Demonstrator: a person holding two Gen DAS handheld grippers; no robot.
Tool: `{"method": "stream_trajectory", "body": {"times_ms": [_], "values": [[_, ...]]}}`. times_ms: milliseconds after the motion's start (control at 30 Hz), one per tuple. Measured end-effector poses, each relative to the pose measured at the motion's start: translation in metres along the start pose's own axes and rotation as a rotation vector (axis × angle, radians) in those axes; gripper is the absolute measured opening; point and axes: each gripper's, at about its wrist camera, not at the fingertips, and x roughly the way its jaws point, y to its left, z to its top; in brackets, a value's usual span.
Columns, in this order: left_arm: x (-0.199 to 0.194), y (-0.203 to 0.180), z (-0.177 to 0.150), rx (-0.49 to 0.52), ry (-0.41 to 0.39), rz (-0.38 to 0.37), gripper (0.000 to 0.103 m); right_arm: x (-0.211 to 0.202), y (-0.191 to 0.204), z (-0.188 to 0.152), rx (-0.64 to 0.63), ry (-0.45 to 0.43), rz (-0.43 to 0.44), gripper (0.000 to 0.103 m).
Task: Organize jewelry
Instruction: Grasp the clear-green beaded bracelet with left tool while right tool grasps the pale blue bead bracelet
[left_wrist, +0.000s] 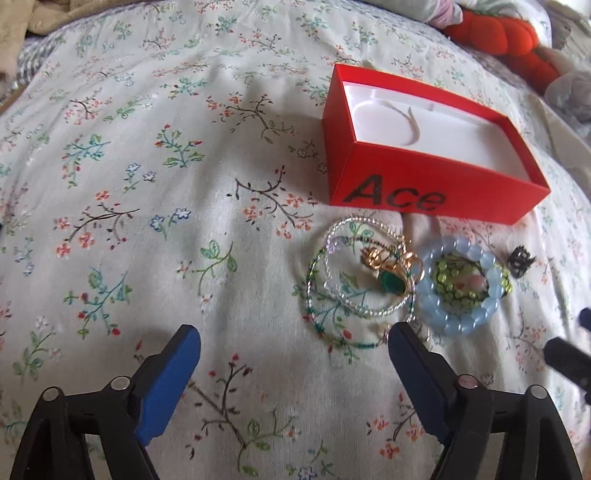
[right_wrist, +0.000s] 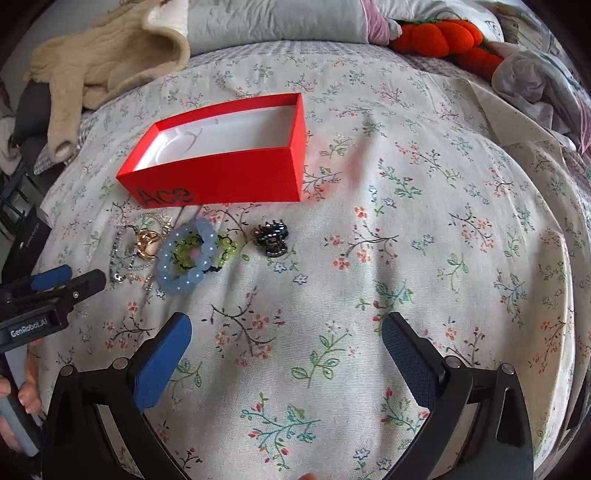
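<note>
An open red box (left_wrist: 424, 184) marked "Ace", with a white empty inside, lies on the floral bedspread; it also shows in the right wrist view (right_wrist: 229, 177). In front of it lies a jewelry pile: clear and green beaded bracelets (left_wrist: 351, 284), a gold ring with a green stone (left_wrist: 388, 273), a pale blue bead bracelet (left_wrist: 461, 284) around a green beaded piece (left_wrist: 458, 284), and a small dark hair claw (right_wrist: 271, 238). My left gripper (left_wrist: 293, 341) is open and empty, just short of the bracelets. My right gripper (right_wrist: 286, 330) is open and empty, right of the pile.
A beige garment (right_wrist: 107, 55) lies at the far left of the bed. An orange plush (right_wrist: 443, 37) and grey pillows (right_wrist: 277, 22) lie at the back. The left gripper's body (right_wrist: 44, 295) shows at the left edge of the right wrist view.
</note>
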Motion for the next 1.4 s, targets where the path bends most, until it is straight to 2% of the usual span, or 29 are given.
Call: {"method": "stream_trajectory", "body": {"times_ms": [100,133,367,533,633,800,933,1000,1033,1067,1400], "values": [[0.007,0.008,0.004,-0.031,0.005,-0.056,0.071,0.004,0.005,0.002,0.006,0.001,0.044,0.09],[0.011,0.01,0.005,-0.04,0.003,-0.064,0.063,0.005,0.006,0.003,0.011,-0.003,0.058,0.085],[0.02,0.021,0.015,-0.07,-0.037,-0.103,0.028,0.009,0.016,0.008,0.011,-0.022,0.089,0.051],[0.027,0.02,0.022,-0.036,-0.041,-0.128,0.018,0.006,0.022,0.015,-0.003,-0.06,0.129,0.033],[0.03,0.017,0.024,-0.022,-0.04,-0.139,0.016,0.011,0.028,0.02,-0.015,-0.061,0.177,0.02],[0.029,0.013,0.024,0.002,-0.051,-0.151,0.016,0.026,0.037,0.025,-0.015,-0.038,0.186,0.019],[0.032,0.013,0.024,0.013,-0.052,-0.167,0.016,0.038,0.036,0.025,-0.002,-0.023,0.159,0.018],[0.032,0.011,0.024,0.024,-0.056,-0.148,0.011,0.042,0.034,0.025,0.011,-0.021,0.166,0.017],[0.033,0.01,0.024,0.026,-0.058,-0.134,0.003,0.042,0.033,0.025,0.014,-0.025,0.166,0.015],[0.033,0.01,0.023,0.025,-0.058,-0.127,0.001,0.042,0.033,0.025,0.015,-0.031,0.166,0.012],[0.005,0.013,0.017,-0.016,-0.088,-0.17,0.0,0.014,0.03,0.024,0.024,-0.084,0.166,0.012]]}}
